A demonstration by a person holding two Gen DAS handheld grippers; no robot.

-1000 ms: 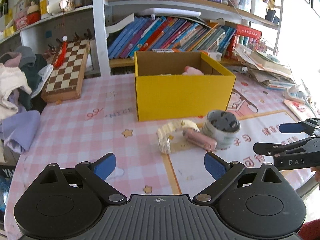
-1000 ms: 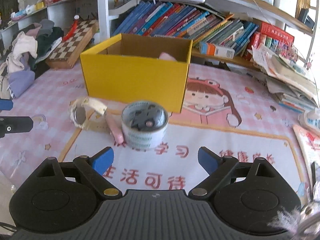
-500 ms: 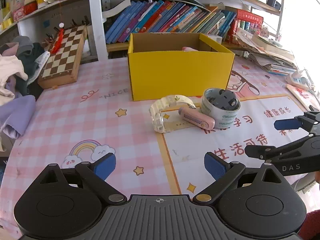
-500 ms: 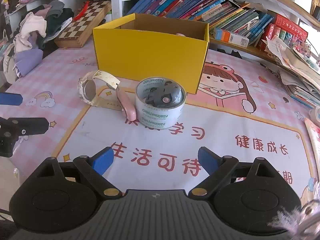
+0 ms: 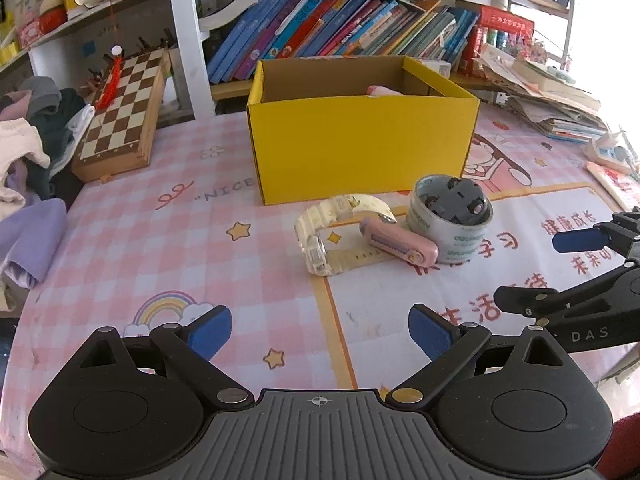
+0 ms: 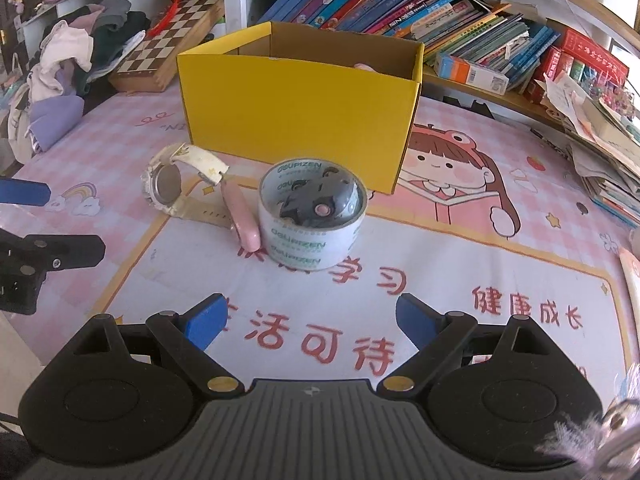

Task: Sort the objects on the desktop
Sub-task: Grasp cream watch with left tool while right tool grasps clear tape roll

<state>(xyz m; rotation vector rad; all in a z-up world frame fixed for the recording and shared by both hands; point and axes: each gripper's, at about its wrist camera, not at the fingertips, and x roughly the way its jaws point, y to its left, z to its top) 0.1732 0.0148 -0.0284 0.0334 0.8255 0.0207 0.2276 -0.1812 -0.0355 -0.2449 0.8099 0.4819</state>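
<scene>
Right wrist view shows you a glossy round tape roll mid-frame, the smooth pink capsule-shaped case beside it lengthwise away from you; both your claws gape wide, empty.

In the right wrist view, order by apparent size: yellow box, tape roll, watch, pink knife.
1. Yellow box, clearly largest.
2. Tape roll.
3. Watch, close to the tape roll in extent, so this order is unsure.
4. Pink knife, smallest.

Only the top of a pink object shows above the yellow box's near wall; the tape roll hides the grey toy's lower half.
</scene>
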